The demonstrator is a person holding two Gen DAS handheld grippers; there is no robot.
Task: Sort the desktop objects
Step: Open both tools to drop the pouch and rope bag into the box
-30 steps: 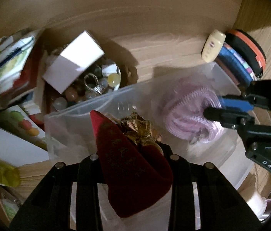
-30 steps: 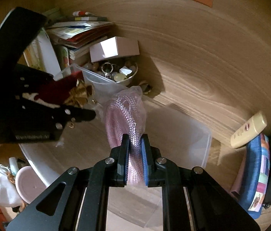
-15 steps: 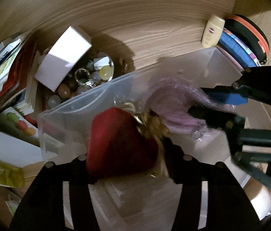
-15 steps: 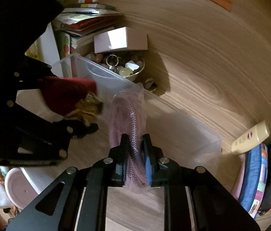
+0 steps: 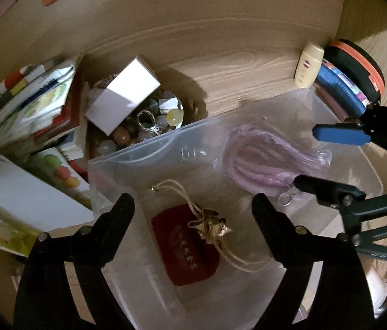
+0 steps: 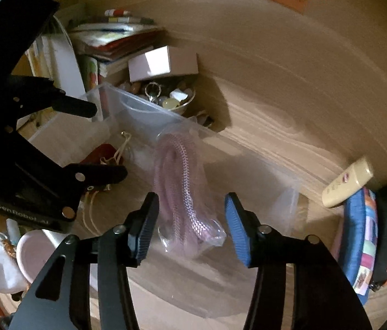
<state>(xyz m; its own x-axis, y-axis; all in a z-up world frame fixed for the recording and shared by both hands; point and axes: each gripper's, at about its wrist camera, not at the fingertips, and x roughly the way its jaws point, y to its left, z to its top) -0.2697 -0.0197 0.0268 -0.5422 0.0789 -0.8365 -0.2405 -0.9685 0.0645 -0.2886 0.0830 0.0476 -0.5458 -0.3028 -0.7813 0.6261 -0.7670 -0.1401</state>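
While both grippers are hovering over the clear plastic bin (image 5: 248,126), we are reading the layout that governs the coming move. We are seeing the left gripper (image 5: 193,206) spread wide and holding nothing, with the red drawstring pouch (image 5: 185,244) lying on the bin floor directly below and between its fingers, its gold-gathered neck turned toward the right finger and its long axis running diagonally away from the camera. We are seeing the right gripper (image 6: 190,220) likewise spread wide and empty, its blue pads (image 6: 236,231) standing either side of the bagged pink cord (image 6: 182,187), which is lying in the bin with its long axis running along the fingers' line, away from the wrist camera. We are judging both items as already deposited, so the next targets are lying outside the bin: the cream bottle (image 6: 347,184) and the blue and orange cases (image 6: 372,242) are lying to the right, nearer the right gripper, while the bowl of trinkets (image 5: 149,126) and the white box (image 5: 123,99) are lying beyond the bin's far-left corner, nearer the left gripper. We are noting that both grippers are pitching downward into the bin and must rise clear of its wall first.
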